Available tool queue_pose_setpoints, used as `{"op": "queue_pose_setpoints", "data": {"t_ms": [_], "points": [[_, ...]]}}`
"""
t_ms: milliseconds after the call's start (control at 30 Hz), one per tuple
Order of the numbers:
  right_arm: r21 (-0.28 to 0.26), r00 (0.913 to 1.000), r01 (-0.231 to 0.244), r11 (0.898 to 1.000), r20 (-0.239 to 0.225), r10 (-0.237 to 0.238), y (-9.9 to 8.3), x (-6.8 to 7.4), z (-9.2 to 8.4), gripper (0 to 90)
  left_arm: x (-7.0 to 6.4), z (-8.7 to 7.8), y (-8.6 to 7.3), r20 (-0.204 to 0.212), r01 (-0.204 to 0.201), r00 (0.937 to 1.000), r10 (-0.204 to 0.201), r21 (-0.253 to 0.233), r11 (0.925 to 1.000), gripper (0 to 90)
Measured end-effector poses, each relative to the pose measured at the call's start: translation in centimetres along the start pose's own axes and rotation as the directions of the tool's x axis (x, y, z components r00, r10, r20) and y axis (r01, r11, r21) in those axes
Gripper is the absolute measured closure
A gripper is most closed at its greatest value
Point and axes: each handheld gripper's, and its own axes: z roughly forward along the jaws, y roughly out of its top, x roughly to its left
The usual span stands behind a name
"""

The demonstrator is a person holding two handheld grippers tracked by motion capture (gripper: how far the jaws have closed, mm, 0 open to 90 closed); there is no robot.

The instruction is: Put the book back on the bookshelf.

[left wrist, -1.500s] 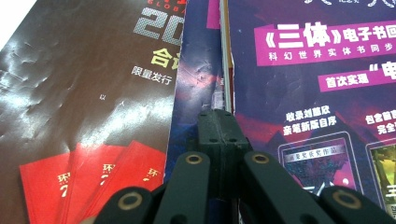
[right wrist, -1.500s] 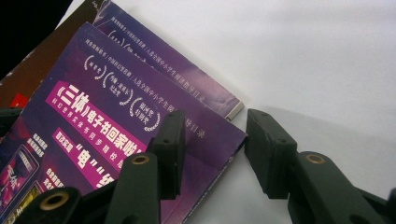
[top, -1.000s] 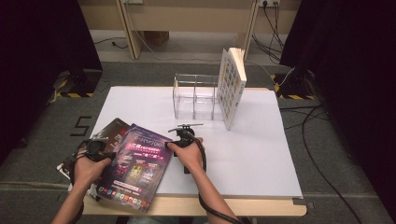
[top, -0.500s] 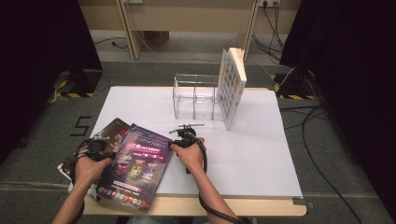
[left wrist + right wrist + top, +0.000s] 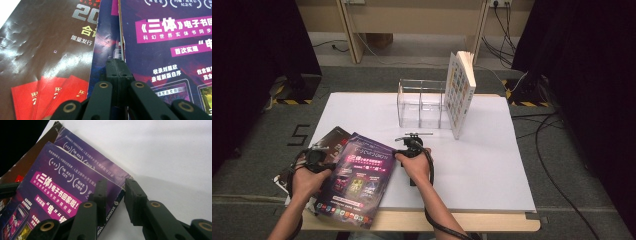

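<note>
A purple magazine [image 5: 357,185] [image 5: 170,50] [image 5: 55,190] lies on top of a second purple one [image 5: 95,157] and a brown one [image 5: 334,137] [image 5: 45,50] at the table's front left, overhanging the front edge. My left gripper [image 5: 326,161] [image 5: 117,67] is shut on the top magazine's left edge. My right gripper [image 5: 399,150] [image 5: 113,186] straddles its right spine corner. Its jaws have just been closing and still stand apart. One pad lies over the cover, the other beside the spine with a sliver of table between.
A clear acrylic organizer [image 5: 422,105] stands at the back middle of the white table [image 5: 472,160]. A thick book [image 5: 459,92] leans upright against its right side. Cables run over the floor at the right.
</note>
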Motion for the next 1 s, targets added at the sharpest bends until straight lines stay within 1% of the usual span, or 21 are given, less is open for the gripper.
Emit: {"op": "queue_pose_setpoints", "data": {"t_ms": [33,100,167,233,300,367,400,433,467,533,600,667,800,900,1000], "points": [[-0.001,1.0000,0.004,1.000,0.001,-0.004,0.01,-0.06,0.05,71.7,-0.04,0.00,0.02,-0.002,-0.002,1.0000,0.002,0.001,1.0000,90.0],[0.009,0.9998,-0.019,1.000,0.000,0.019,0.02,0.03,0.05,68.2,-0.08,0.02,0.01,-0.005,-0.003,1.0000,0.003,-0.001,1.0000,89.9],[0.009,0.9999,-0.012,1.000,0.001,0.012,-0.02,0.03,0.07,67.7,-0.06,0.02,0.00,-0.004,-0.002,1.0000,0.002,-0.002,1.0000,90.0],[0.010,0.9998,-0.021,1.000,0.000,0.021,-0.02,0.12,0.03,67.6,-0.08,0.02,0.02,-0.004,-0.002,1.0000,0.002,-0.001,1.0000,89.9],[0.008,0.9998,-0.018,1.000,0.004,0.018,-0.03,0.14,0.03,67.1,-0.08,0.03,0.02,-0.004,0.000,1.0000,0.000,-0.001,1.0000,90.0],[0.008,0.9997,-0.025,1.000,0.001,0.025,-0.08,0.13,0.07,65.0,-0.06,0.02,0.01,-0.003,-0.001,1.0000,0.001,-0.001,1.0000,89.9],[0.010,0.9994,-0.033,0.999,-0.002,0.033,-0.12,0.10,0.10,63.5,-0.08,0.03,0.00,-0.004,-0.001,1.0000,0.001,-0.003,1.0000,90.0],[0.012,0.9976,-0.068,0.998,-0.009,0.068,-0.20,0.07,0.12,62.9,-0.07,0.03,0.00,-0.004,-0.003,1.0000,0.003,-0.002,1.0000,90.0],[0.019,0.9969,-0.078,0.997,-0.003,0.078,-0.26,0.03,0.16,62.9,-0.05,0.02,-0.01,-0.003,-0.003,1.0000,0.003,-0.002,1.0000,90.0],[0.026,0.9971,-0.076,0.997,-0.002,0.076,-0.37,0.00,0.22,62.5,0.00,0.02,-0.01,0.000,0.000,1.0000,0.000,-0.002,1.0000,90.0],[0.031,0.9983,-0.059,0.998,0.001,0.059,-0.37,0.01,0.23,62.5,0.01,0.02,-0.03,0.001,0.002,1.0000,-0.002,-0.003,1.0000,89.9],[0.034,0.9985,-0.055,0.998,0.002,0.055,-0.37,0.03,0.23,62.1,-0.01,0.01,-0.03,0.000,0.001,1.0000,-0.001,-0.002,1.0000,90.0],[0.039,0.9976,-0.070,0.997,0.001,0.070,-0.57,0.04,0.38,61.6,-0.02,0.02,0.00,-0.001,0.000,1.0000,0.000,-0.001,1.0000,90.0],[0.036,0.9976,-0.069,0.997,-0.007,0.069,-0.67,-0.08,0.37,62.2,-0.05,0.02,0.02,-0.002,-0.002,1.0000,0.002,0.001,1.0000,90.0],[0.042,0.9970,-0.077,0.996,-0.002,0.078,-0.60,0.00,0.35,64.9,-0.10,0.03,0.03,-0.005,-0.001,1.0000,0.001,0.000,1.0000,90.0]]}}
